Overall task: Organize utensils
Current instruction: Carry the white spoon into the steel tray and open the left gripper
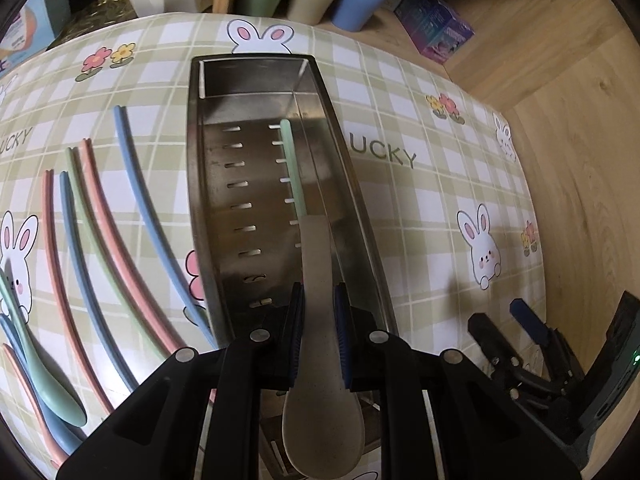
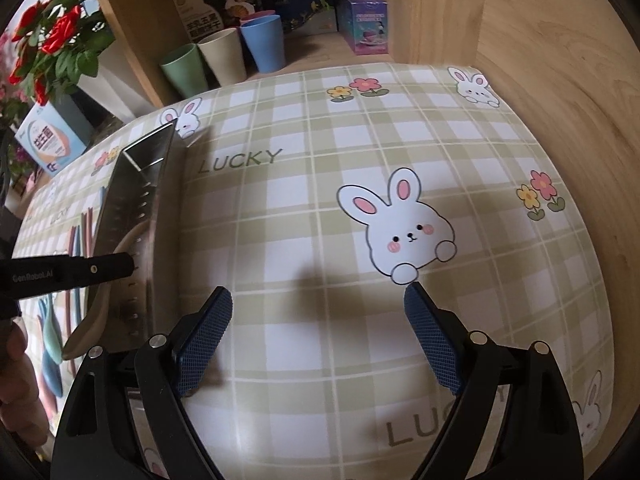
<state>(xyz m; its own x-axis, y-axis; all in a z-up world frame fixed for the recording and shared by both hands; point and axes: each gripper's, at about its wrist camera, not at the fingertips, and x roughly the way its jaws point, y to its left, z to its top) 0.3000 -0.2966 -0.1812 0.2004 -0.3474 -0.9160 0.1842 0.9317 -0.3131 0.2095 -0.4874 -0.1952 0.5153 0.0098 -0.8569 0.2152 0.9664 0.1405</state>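
Left gripper: black frame, blue ribbed pads, pinching the handle of a beige speckled plastic spoon. The spoon's bowl lies toward the camera; its handle end reaches forward over the near part of the tray.

Tray: long rectangular stainless-steel utensil tray with slotted floor, standing on the cloth. Contents: one pale green plastic chopstick, lying lengthwise along the right-hand wall.

Loose utensils, on the cloth to the left of the tray: a fan of pink, blue and green plastic chopsticks; beside them a green plastic spoon, with blue and pink spoons partly under it.

Right gripper: same make, jaws spread wide, nothing between them, hanging above bare cloth to the right of the tray.

Surface: green-and-white checked tablecloth printed with rabbits, flowers and "LUCKY".

Background: green, beige and blue plastic cups at the cloth's far edge, against a wooden shelf holding printed boxes; red artificial flowers at far left.
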